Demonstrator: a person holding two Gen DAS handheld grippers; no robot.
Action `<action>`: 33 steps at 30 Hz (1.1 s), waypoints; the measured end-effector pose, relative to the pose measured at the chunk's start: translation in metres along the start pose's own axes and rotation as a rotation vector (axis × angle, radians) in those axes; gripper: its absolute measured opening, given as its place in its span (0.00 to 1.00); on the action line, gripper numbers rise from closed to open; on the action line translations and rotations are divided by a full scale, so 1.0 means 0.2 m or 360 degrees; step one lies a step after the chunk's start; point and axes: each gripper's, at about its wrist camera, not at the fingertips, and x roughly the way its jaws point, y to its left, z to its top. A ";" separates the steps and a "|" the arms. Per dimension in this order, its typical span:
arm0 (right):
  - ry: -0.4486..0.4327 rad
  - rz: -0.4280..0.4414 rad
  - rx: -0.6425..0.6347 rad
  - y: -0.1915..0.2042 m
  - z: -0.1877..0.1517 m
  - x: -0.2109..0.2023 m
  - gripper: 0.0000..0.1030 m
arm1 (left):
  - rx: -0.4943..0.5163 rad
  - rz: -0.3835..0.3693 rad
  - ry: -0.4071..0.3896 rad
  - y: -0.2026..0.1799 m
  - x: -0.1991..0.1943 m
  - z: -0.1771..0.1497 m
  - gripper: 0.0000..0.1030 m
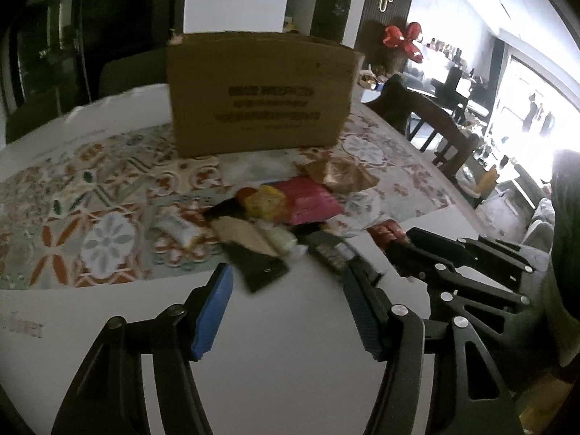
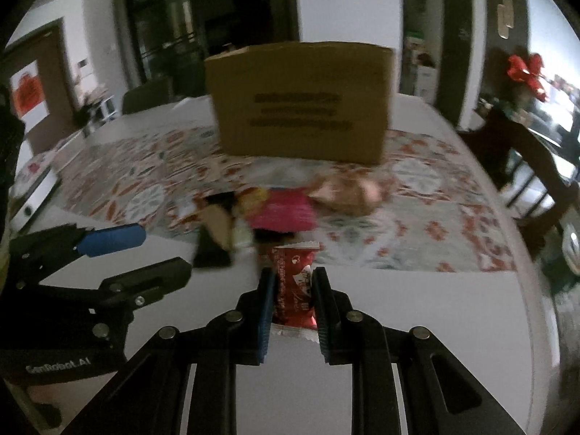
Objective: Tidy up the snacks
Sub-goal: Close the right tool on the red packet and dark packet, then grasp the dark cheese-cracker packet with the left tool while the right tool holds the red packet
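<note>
A pile of snack packets [image 1: 275, 217] lies on the table in front of a brown cardboard box [image 1: 259, 90]. The pile holds a pink packet [image 1: 311, 199], a gold one [image 1: 337, 172] and a black one [image 1: 259, 264]. My left gripper [image 1: 286, 282] is open and empty just short of the pile. My right gripper [image 2: 293, 282] is shut on a red snack packet [image 2: 293, 279], near the front of the pile [image 2: 268, 214]. The box also shows in the right wrist view [image 2: 302, 103]. The right gripper appears at the right of the left view [image 1: 398, 243].
A patterned mat [image 1: 90, 195] covers the middle of the white table [image 1: 290, 362]. A dark wooden chair [image 1: 435, 123] stands at the table's right side. A white binder [image 2: 32, 195] lies at the left edge in the right wrist view.
</note>
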 end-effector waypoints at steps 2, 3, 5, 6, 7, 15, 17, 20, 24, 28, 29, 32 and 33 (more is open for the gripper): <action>-0.0005 -0.0046 0.0036 -0.05 0.00 -0.01 0.21 | -0.0062 -0.0040 0.0045 -0.02 0.04 0.02 0.56; -0.0006 -0.0065 0.0049 -0.07 -0.01 -0.02 0.21 | -0.0104 -0.0056 0.0080 -0.03 0.07 0.03 0.56; -0.0013 -0.0103 0.0080 -0.12 -0.02 -0.02 0.21 | -0.0162 -0.0063 0.0121 -0.05 0.11 0.03 0.54; -0.0017 -0.0121 0.0094 -0.14 -0.02 -0.02 0.21 | -0.0186 -0.0057 0.0141 -0.06 0.13 0.04 0.52; -0.0022 -0.0130 0.0103 -0.16 -0.03 -0.03 0.21 | -0.0219 -0.0049 0.0158 -0.08 0.16 0.05 0.51; -0.0065 -0.0207 0.0147 -0.28 -0.07 -0.05 0.21 | -0.0344 0.0085 0.0231 -0.17 0.28 0.06 0.46; -0.0081 -0.0214 0.0172 -0.32 -0.07 -0.05 0.21 | -0.0366 0.0088 0.0262 -0.20 0.32 0.06 0.45; -0.0092 -0.0219 0.0205 -0.36 -0.08 -0.06 0.22 | -0.0372 0.0118 0.0287 -0.23 0.36 0.05 0.44; -0.0115 -0.0211 0.0253 -0.41 -0.10 -0.06 0.22 | -0.0344 0.0197 0.0264 -0.27 0.38 0.06 0.44; -0.0123 -0.0190 0.0274 -0.43 -0.10 -0.05 0.22 | -0.0321 0.0263 0.0257 -0.29 0.40 0.07 0.44; -0.0124 -0.0187 0.0274 -0.43 -0.11 -0.05 0.22 | -0.0320 0.0275 0.0258 -0.29 0.41 0.08 0.44; -0.0135 -0.0171 0.0281 -0.43 -0.11 -0.05 0.22 | -0.0309 0.0321 0.0260 -0.30 0.41 0.08 0.44; -0.0139 -0.0168 0.0281 -0.43 -0.11 -0.05 0.22 | -0.0297 0.0339 0.0259 -0.30 0.42 0.08 0.44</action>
